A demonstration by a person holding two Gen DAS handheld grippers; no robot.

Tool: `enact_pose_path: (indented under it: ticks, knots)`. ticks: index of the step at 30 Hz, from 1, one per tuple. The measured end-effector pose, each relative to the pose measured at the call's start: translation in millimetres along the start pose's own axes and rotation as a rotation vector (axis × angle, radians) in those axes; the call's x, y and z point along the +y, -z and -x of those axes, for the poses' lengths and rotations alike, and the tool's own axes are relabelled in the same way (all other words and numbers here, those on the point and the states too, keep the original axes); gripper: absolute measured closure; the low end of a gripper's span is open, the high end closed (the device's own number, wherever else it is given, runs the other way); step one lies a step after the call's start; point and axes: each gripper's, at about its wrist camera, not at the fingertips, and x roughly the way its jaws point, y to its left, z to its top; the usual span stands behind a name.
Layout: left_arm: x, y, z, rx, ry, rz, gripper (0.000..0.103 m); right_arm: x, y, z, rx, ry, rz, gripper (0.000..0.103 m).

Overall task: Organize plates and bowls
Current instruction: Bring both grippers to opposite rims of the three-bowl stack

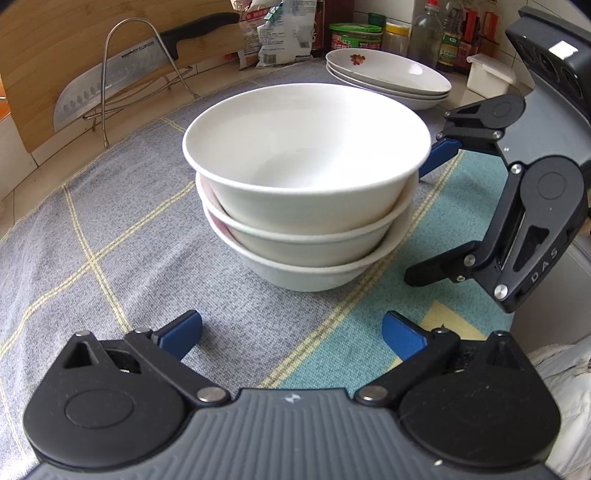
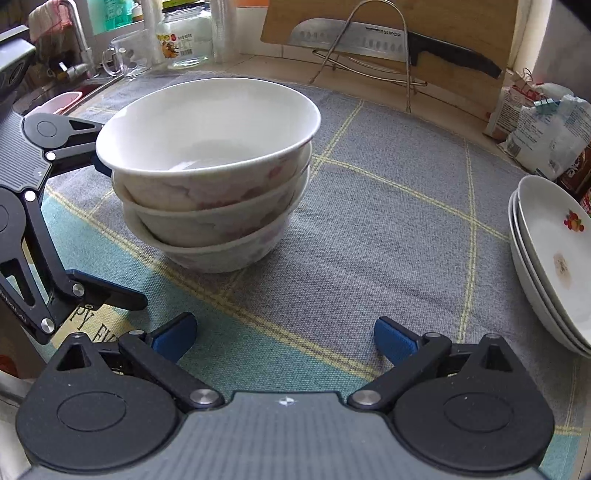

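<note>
Showing pink flowers on stacked bowls (image 2: pixel 207 166) — right view only, both grippers' jaws wide open, empty.

light: soft daylight | shadows: faint | focus: sharp centre | edges: strong fisheye bending, dark corners

Both low wrist views face the stacked bowls (image 1: pixel 306 184) from adjacent sides

A cleaver (image 1: pixel 110 88) with a black handle rests in a wire rack (image 1: pixel 136 70) against a wooden cutting board (image 1: pixel 55 44) on the tabletop (image 2: pixel 258 64). A grey checked cloth (image 1: pixel 110 229) covers the surface; jars (image 1: pixel 355 36), bottles (image 1: pixel 426 33) and food packets (image 1: pixel 280 33) line the back.
</note>
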Motion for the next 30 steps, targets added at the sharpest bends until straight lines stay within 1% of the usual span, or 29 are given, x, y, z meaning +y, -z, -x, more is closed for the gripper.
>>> enact_pose_path:
  ticks: [6, 10, 14, 19, 26, 30]
  knots:
    - [1, 3, 0, -0.026, -0.010, 0.013, 0.000, -6, 0, -2, -0.028, -0.044, 0.067, 0.000]
    - [1, 5, 1, -0.047, -0.009, 0.013, 0.000, -8, -1, -3, -0.045, -0.055, 0.082, 0.000]
    - [4, 3, 1, -0.058, 0.009, -0.012, 0.000, -10, -4, -4, -0.040, -0.060, 0.089, 0.000]
    - [10, 1, -2, -0.085, 0.059, -0.078, 0.000, -9, -8, -8, -0.053, -0.055, 0.082, 0.000]
    - [25, -4, 0, -0.135, 0.153, -0.163, 0.002, -8, -15, -14, -0.065, -0.069, 0.100, 0.000]
    - [32, -10, 6, -0.164, 0.203, -0.219, 0.003, -4, -21, -10, -0.067, -0.086, 0.141, 0.000]
